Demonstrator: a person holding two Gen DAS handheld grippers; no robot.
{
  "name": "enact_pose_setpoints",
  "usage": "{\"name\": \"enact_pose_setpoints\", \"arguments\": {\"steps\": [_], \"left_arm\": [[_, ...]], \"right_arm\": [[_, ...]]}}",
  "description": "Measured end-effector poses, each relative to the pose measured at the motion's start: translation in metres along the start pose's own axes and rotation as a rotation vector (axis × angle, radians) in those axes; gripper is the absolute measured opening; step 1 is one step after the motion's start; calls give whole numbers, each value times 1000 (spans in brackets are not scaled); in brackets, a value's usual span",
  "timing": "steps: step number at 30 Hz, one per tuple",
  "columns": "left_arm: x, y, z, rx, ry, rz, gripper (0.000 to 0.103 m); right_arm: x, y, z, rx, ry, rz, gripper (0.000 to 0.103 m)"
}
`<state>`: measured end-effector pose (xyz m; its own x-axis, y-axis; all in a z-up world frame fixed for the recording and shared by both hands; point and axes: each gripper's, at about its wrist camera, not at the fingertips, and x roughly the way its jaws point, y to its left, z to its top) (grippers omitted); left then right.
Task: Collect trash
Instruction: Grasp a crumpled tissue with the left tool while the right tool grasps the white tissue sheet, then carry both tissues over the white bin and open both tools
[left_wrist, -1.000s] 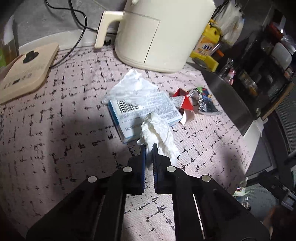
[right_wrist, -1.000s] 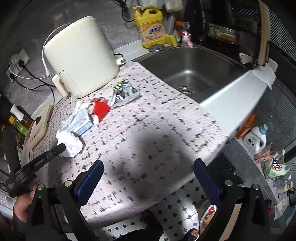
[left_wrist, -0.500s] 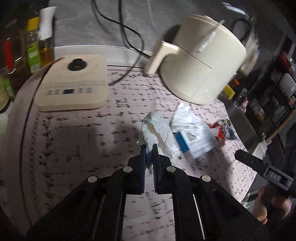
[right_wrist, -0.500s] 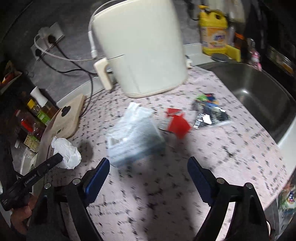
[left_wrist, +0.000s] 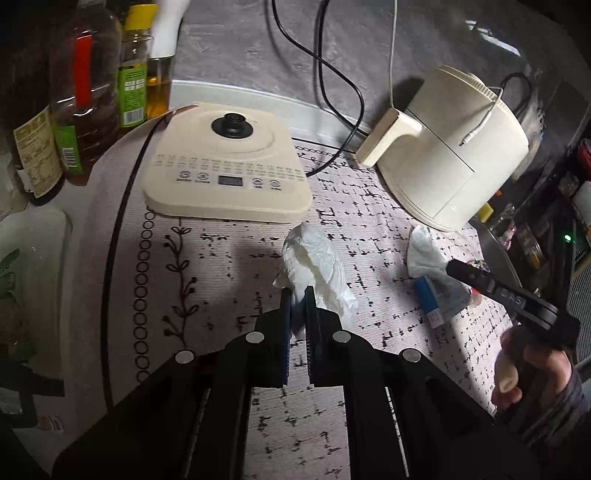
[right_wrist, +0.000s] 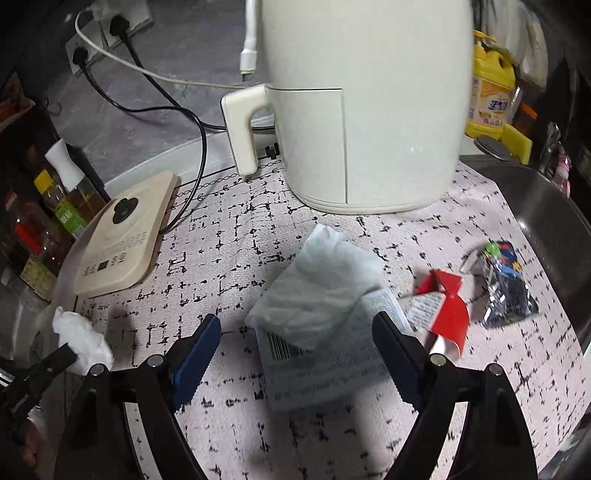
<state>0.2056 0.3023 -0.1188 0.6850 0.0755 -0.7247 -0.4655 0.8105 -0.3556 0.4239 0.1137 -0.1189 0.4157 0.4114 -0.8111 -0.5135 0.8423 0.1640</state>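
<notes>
Two tongs in play, so nearest stuff first. Your left tongs are clenched on a crumpled white tissue, which sits pinched between the tips and sticks out past them, up off the patterned mat that covers the desk. Your right tongs stand spread wide with nothing pinched; the blue pads sit either side of a flat printed packet with a barcode, not touching it. A white plastic bag lies crumpled on the far half of that packet.

Off toward the sink edge of the desk you've got a red folded wrapper just beside the packet, then a shiny foil wrapper a bit further along, near the sink.

Further back, a cream control base with a black knob sits toward the desk's far side, and a cream air fryer stands behind the trash. Oil bottles crowd the far corner next to the base, cables trail along the grey wall, and a yellow detergent jug stands by the sink.
</notes>
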Motion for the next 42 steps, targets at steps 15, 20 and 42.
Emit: {"name": "enact_pose_setpoints", "arguments": {"steps": [15, 20, 42], "left_arm": [[-11, 17, -9, -59, -21, 28, 7], [-17, 9, -11, -52, -34, 38, 7], [-24, -141, -51, 84, -53, -106, 8]], "right_arm": [[37, 23, 2, -171, 61, -94, 6], [27, 23, -1, -175, 45, -27, 2], [-150, -85, -71, -41, -134, 145, 2]]}}
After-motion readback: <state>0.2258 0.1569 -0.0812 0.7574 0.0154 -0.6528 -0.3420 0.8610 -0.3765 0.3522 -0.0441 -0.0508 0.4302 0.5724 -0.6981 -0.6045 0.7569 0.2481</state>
